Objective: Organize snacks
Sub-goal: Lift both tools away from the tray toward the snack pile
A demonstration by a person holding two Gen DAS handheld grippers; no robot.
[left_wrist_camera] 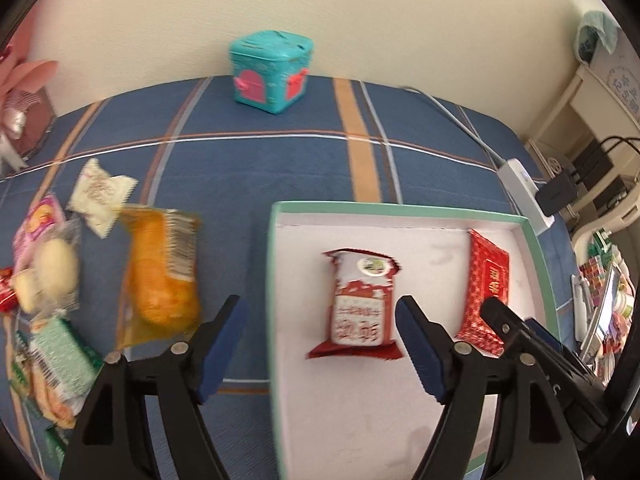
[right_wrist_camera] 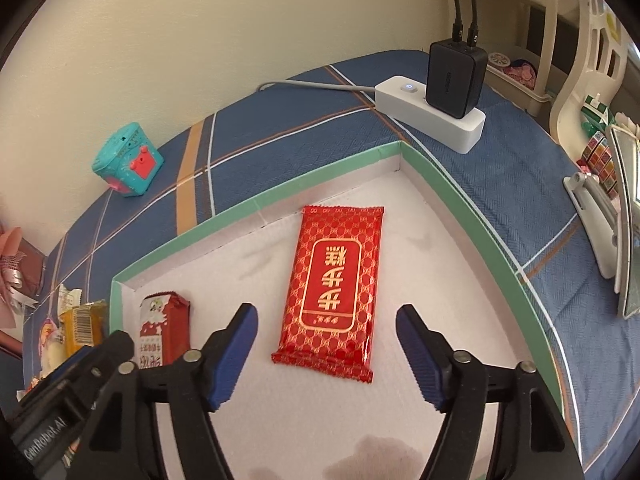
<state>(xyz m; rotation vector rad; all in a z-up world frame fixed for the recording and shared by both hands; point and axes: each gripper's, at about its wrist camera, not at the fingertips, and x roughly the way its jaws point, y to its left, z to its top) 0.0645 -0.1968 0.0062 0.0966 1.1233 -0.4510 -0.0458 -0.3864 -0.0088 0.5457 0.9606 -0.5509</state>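
A shallow white box with a green rim (left_wrist_camera: 400,208) (right_wrist_camera: 256,200) lies on the blue plaid cloth. Inside it rest a red-and-white snack pack (left_wrist_camera: 362,304) (right_wrist_camera: 162,328) and a flat red packet with gold print (left_wrist_camera: 486,288) (right_wrist_camera: 334,288). My left gripper (left_wrist_camera: 320,344) hangs open above the box's left edge, nothing between its blue pads, the red-and-white pack just ahead of its right pad. My right gripper (right_wrist_camera: 326,352) stands open over the flat red packet's near end, not touching it. Loose snacks lie left of the box: an orange pack (left_wrist_camera: 164,272), a white wrapper (left_wrist_camera: 102,194), a green pack (left_wrist_camera: 60,364).
A teal toy box (left_wrist_camera: 270,74) (right_wrist_camera: 126,160) stands by the wall. A white power strip (right_wrist_camera: 432,116) with a black charger (right_wrist_camera: 454,76) sits behind the box's far corner. A pink gift (left_wrist_camera: 20,112) occupies the left edge, shelves and clutter the right.
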